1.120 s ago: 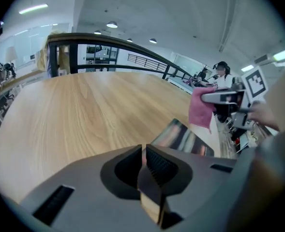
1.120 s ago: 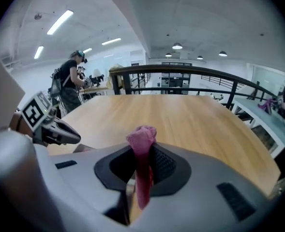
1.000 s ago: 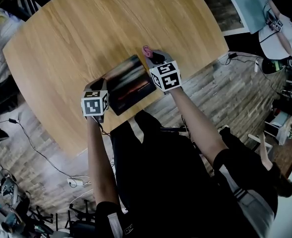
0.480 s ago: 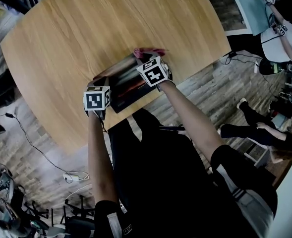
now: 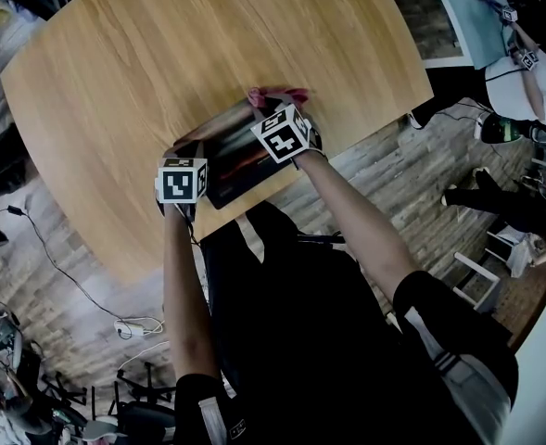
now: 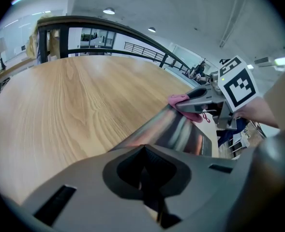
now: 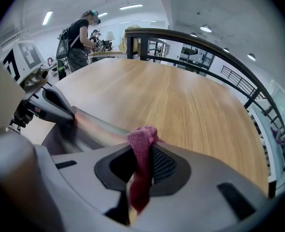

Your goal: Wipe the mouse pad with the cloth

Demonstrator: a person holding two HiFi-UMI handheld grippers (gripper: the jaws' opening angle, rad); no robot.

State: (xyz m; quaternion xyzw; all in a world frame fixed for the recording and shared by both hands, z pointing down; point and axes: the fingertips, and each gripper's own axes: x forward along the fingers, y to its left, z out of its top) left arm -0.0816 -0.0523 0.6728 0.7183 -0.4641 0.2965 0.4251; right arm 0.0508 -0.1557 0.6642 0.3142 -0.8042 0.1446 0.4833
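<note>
The mouse pad (image 5: 238,153) is dark with coloured streaks and lies near the front edge of the wooden table (image 5: 143,54). My left gripper (image 5: 185,158) sits at the pad's near-left corner, and in the left gripper view its jaws are shut on that corner (image 6: 147,141). My right gripper (image 5: 278,107) is over the pad's far edge, shut on a pink cloth (image 7: 141,161). The cloth (image 5: 277,94) pokes out past the far edge. From the left gripper view the right gripper (image 6: 202,96) and the cloth (image 6: 180,100) show at the pad's far end.
The table's rim curves close behind both grippers, with my legs (image 5: 291,295) just below it. Cables (image 5: 59,267) lie on the wood-plank floor. A person (image 7: 79,35) stands at a bench beyond the table, and another sits at the right (image 5: 523,211).
My right gripper has carried the cloth from the pad's right side leftward to its far edge. The left gripper has stayed at the near-left corner.
</note>
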